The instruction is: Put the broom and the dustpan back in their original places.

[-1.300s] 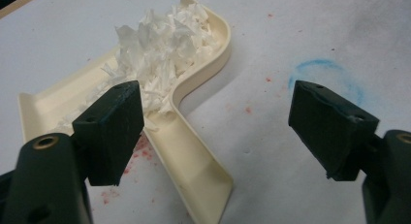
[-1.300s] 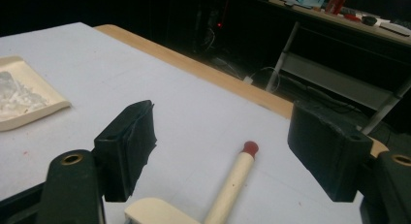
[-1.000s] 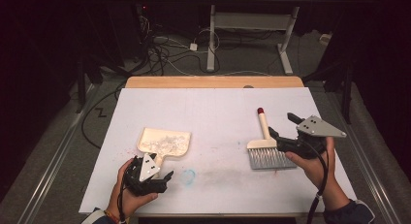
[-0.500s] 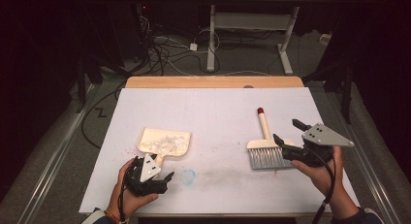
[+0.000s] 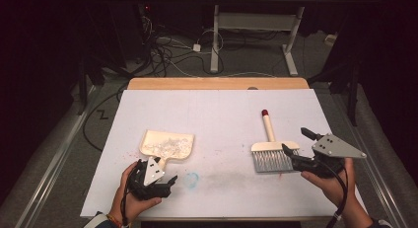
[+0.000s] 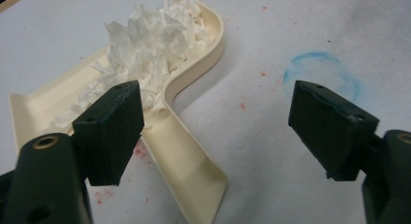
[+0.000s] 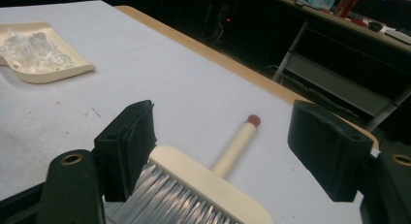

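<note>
We hold the left hand-held gripper (image 5: 158, 181) low at the near left of the counter (image 5: 222, 114), its jaws spread wide and gripping nothing. In the left gripper view the dustpan (image 6: 145, 88) lies just ahead of it: the cream handle runs between the two jaws, close by the one on the left of that view, without either pad closing on it. The pan holds a heap of white paper scraps (image 6: 150, 40). A faint blue ring (image 6: 322, 76) marks the counter near the other jaw, and small red specks dot the surface around the handle.

Our right hand-held gripper (image 5: 296, 151) sits at the near right, also spread wide with nothing clamped. The brush (image 5: 271, 151) lies flat on the counter just in front of it, bristles toward us, its pale handle with a red tip (image 7: 253, 120) pointing away. In the right gripper view the brush head lies between the jaws, right against the one on the left of that view; we cannot tell whether they touch. The dustpan and brush lie well apart.
</note>
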### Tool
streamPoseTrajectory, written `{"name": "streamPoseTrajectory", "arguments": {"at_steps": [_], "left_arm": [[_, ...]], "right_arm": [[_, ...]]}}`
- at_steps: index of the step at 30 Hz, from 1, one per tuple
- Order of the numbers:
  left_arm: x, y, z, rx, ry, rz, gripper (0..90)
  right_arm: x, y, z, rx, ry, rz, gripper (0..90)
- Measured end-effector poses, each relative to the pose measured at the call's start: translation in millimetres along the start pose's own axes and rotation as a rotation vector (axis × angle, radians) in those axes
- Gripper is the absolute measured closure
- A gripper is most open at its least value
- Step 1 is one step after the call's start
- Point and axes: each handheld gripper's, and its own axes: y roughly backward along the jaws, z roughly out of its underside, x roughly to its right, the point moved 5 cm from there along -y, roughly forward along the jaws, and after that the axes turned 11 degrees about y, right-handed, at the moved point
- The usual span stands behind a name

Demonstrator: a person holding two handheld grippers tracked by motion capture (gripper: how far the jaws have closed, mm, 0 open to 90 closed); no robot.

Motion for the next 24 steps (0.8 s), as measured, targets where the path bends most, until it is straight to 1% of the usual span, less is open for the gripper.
{"name": "streamPoseTrajectory", "arguments": {"at_steps": [5,10,16,18,19,21,22,24], "left_arm": [[0.2,-0.3,0.0,0.000,-0.002,0.000,19.8],[0.5,-0.5,-0.3,0.000,-0.002,0.002,19.8],[0.1,-0.5,-0.5,0.002,-0.002,0.001,19.8],[0.1,-0.9,-0.5,0.000,-0.004,0.000,19.8],[0.8,-1.0,0.0,-0.005,0.005,0.005,19.8],[0.5,-1.5,-0.2,-0.005,0.007,0.006,19.8],[-0.2,-1.8,-1.1,0.004,-0.003,0.003,19.8],[-0.4,-2.3,-1.4,0.004,-0.006,0.003,19.8]], "right_arm": [[-0.5,2.8,7.1,-0.010,0.005,0.005,25.9],[-0.8,5.3,14.0,-0.009,0.009,0.005,25.7],[-1.6,6.8,24.9,-0.025,0.014,0.010,25.4],[-2.1,8.1,28.4,-0.021,0.008,0.012,25.4],[-2.1,8.5,30.7,-0.023,0.006,0.015,25.4],[-2.3,9.7,35.4,-0.018,-0.002,0.015,25.3],[-2.5,10.2,38.2,-0.024,-0.002,0.016,25.3],[-2.9,11.4,43.7,-0.032,-0.004,0.024,25.3]]}}
